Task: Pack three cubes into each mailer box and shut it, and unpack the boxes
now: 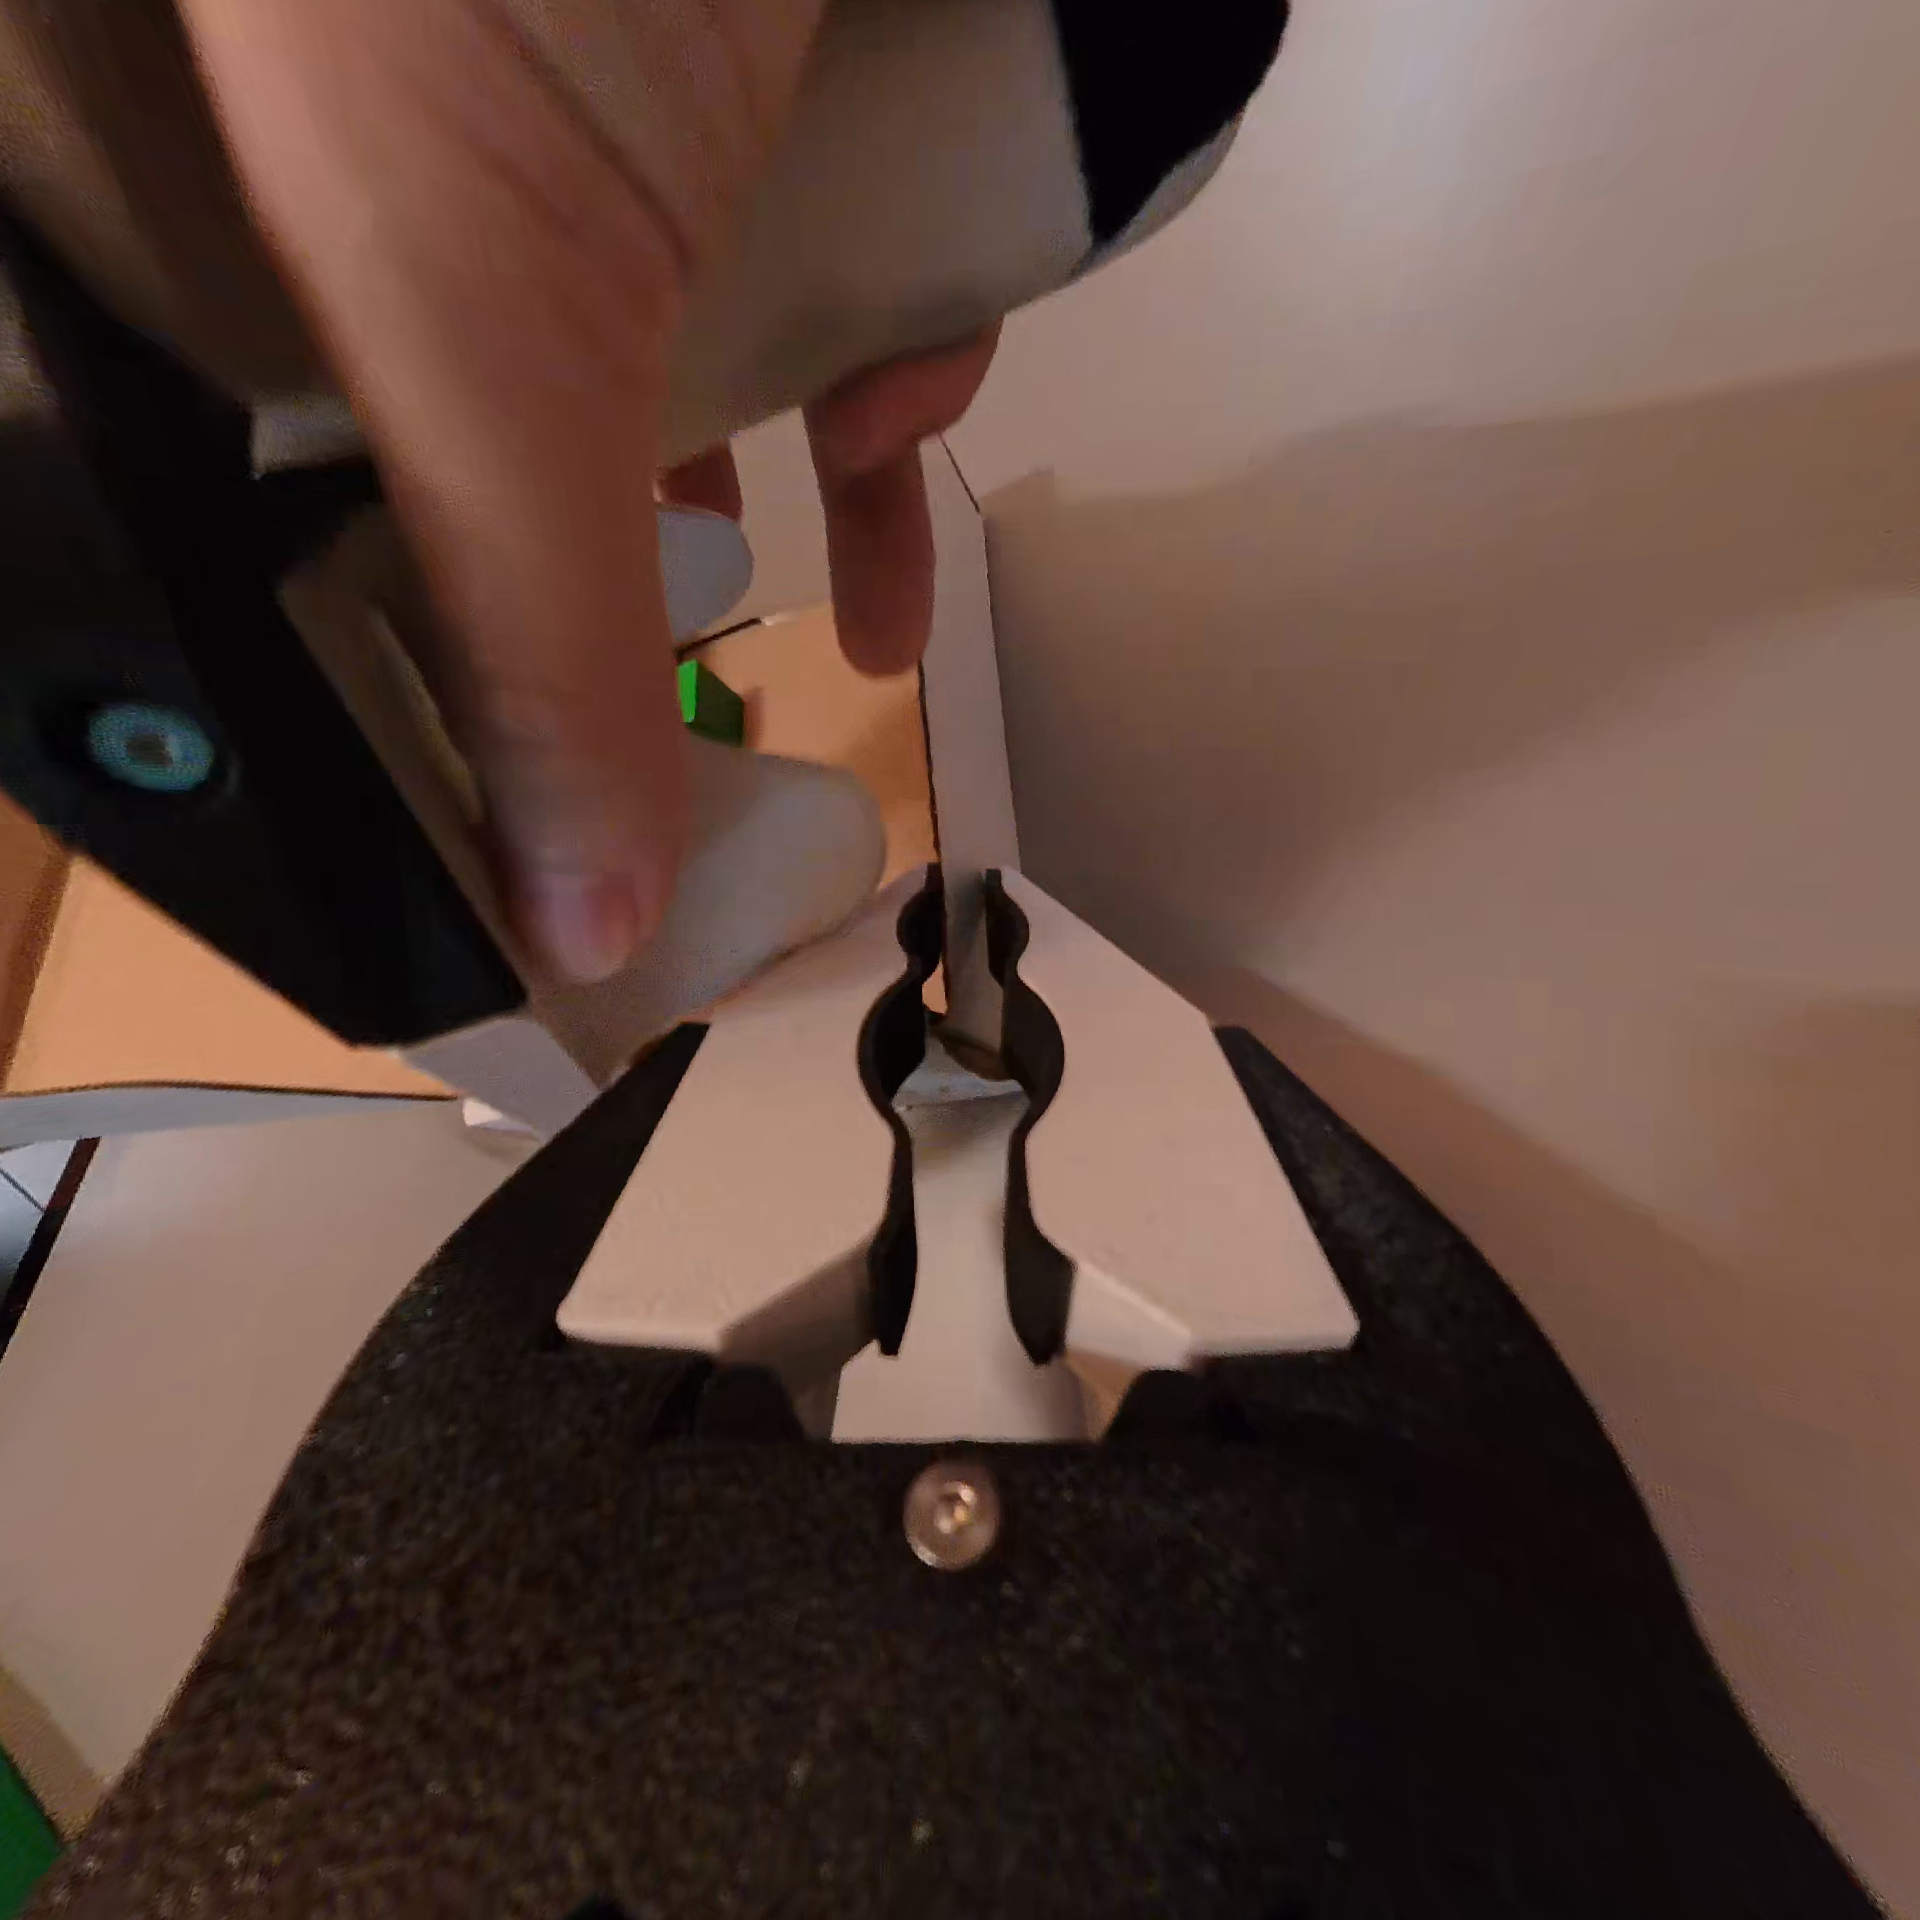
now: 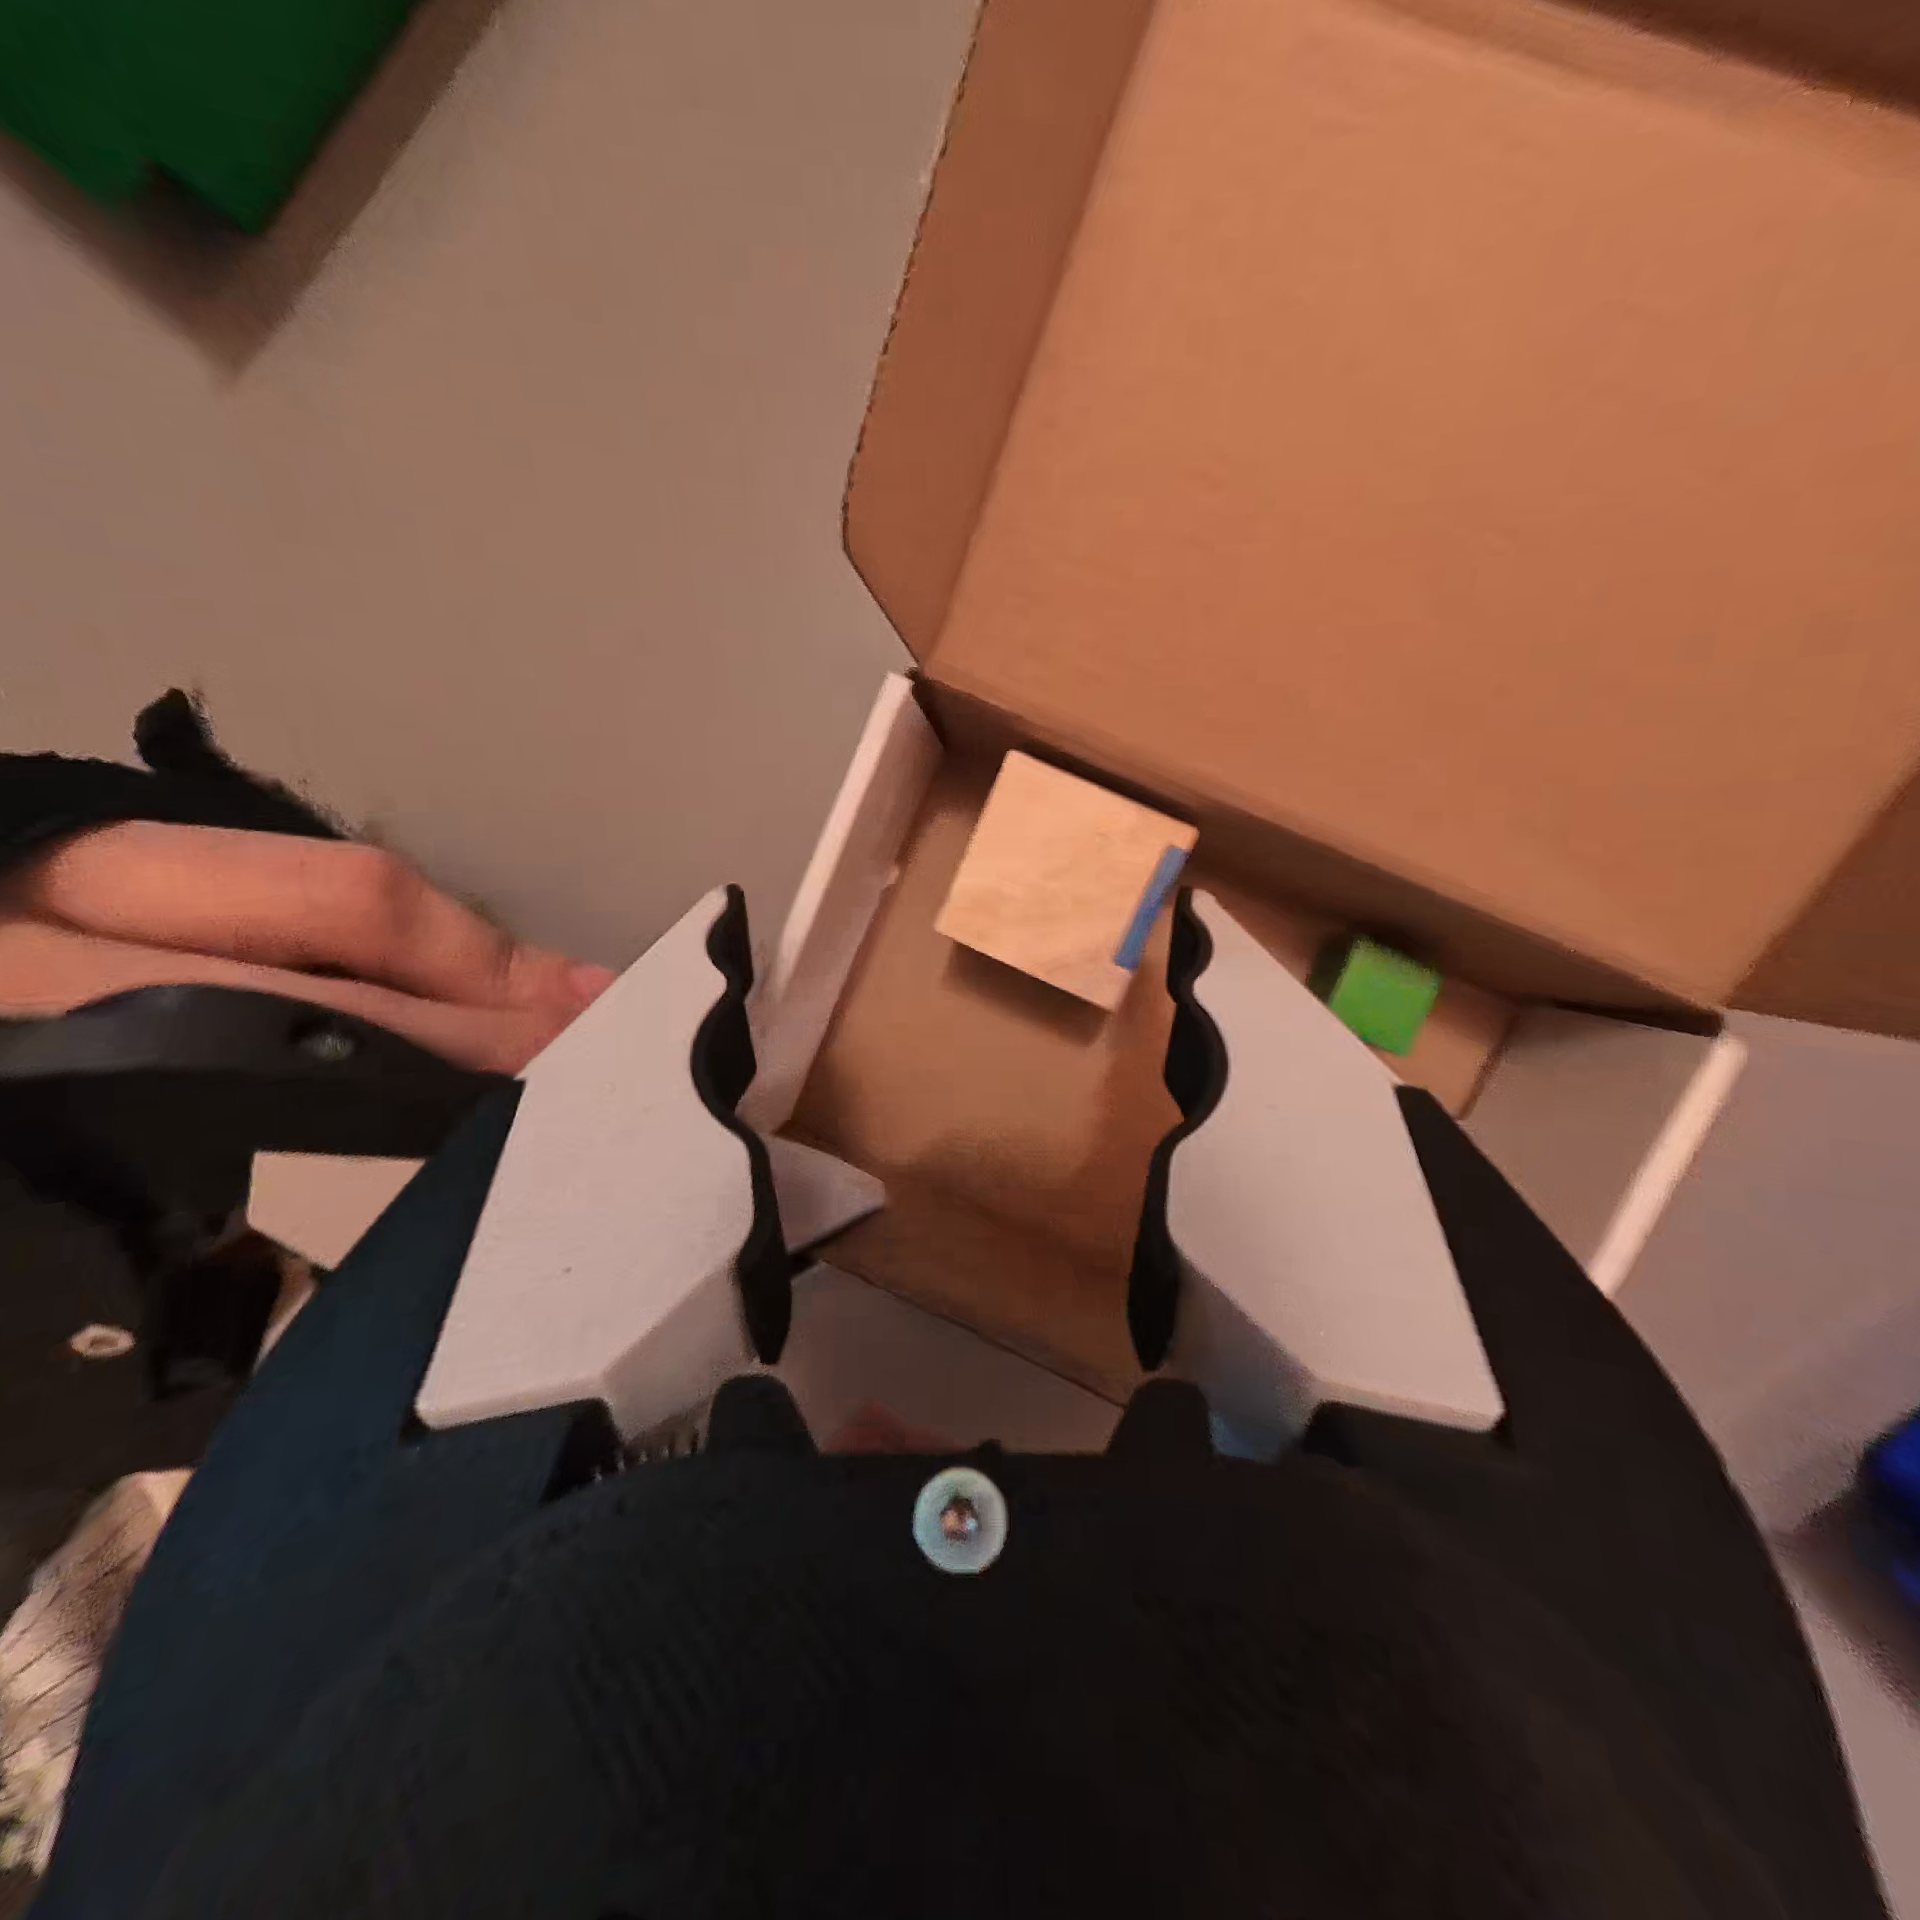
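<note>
An open mailer box (image 2: 858,852), white outside and brown inside, lies under my right gripper (image 2: 958,899), which is open and empty just above the box floor. A wooden cube (image 2: 1049,883) with a blue side lies between and beyond its fingertips. A green cube (image 2: 1377,992) sits further right in the box, under the raised lid (image 2: 1403,468). My left gripper (image 1: 964,883) is shut on an upright white flap (image 1: 971,727) of the box. The green cube (image 1: 712,707) also shows in the left wrist view, behind a hand.
A hand (image 1: 540,520) holding the right gripper's black body (image 1: 208,727) fills the upper left of the left wrist view. A green object (image 2: 177,94) lies at the far left of the pale table (image 2: 520,520). A blue thing (image 2: 1891,1475) shows at the right edge.
</note>
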### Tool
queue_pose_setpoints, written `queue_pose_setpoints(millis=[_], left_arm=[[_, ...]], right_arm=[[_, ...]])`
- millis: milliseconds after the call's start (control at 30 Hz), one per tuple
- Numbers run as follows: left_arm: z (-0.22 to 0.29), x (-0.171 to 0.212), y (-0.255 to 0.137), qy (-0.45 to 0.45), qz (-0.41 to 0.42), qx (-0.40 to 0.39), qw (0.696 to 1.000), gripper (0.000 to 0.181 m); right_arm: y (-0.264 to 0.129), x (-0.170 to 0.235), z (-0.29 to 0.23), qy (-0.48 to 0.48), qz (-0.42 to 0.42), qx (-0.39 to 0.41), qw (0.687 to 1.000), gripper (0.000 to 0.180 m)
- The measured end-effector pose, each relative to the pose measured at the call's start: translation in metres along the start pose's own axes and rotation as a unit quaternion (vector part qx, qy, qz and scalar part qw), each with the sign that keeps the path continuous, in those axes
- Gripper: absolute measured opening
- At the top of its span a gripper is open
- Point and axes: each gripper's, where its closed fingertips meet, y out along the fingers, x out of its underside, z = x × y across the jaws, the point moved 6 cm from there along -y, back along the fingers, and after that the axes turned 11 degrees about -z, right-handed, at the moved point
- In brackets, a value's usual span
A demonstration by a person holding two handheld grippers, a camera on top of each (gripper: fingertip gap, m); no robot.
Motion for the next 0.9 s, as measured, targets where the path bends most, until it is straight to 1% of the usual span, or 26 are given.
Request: queue_pose_setpoints(millis=[67, 167, 300, 467, 633, 767, 867, 900], left_arm=[[0.000, 0.000, 0.001, 0.002, 0.003, -0.006, 1.000, 0.005], [-0.001, 0.000, 0.001, 0.002, -0.001, -0.009, 1.000, 0.005], [-0.001, -0.001, 0.002, 0.001, 0.000, -0.018, 1.000, 0.005], [0.000, -0.001, 0.003, 0.011, 0.001, -0.036, 0.999, 0.007], [-0.001, -0.001, 0.003, 0.007, 0.006, -0.032, 0.999, 0.006], [-0.001, 0.000, 0.003, 0.005, 0.011, -0.030, 0.999, 0.006], [-0.002, 0.001, 0.003, 0.002, 0.015, -0.023, 1.000, 0.006], [-0.002, 0.001, 0.002, 0.000, 0.015, -0.022, 1.000, 0.006]], right_arm=[[0.006, -0.004, 0.002, 0.013, -0.024, 0.005, 1.000, 0.080], [0.009, -0.013, 0.005, 0.033, -0.021, 0.001, 0.999, 0.080], [0.014, -0.017, 0.009, 0.035, -0.033, 0.001, 0.999, 0.075], [0.016, -0.017, 0.011, 0.038, -0.030, -0.015, 0.999, 0.074], [0.017, -0.018, 0.012, 0.038, -0.041, -0.029, 0.998, 0.075], [0.015, -0.016, 0.015, 0.050, -0.044, -0.039, 0.997, 0.074], [0.003, -0.014, 0.020, 0.062, -0.021, -0.045, 0.997, 0.072], [-0.001, -0.013, 0.023, 0.071, -0.015, -0.047, 0.996, 0.068]])
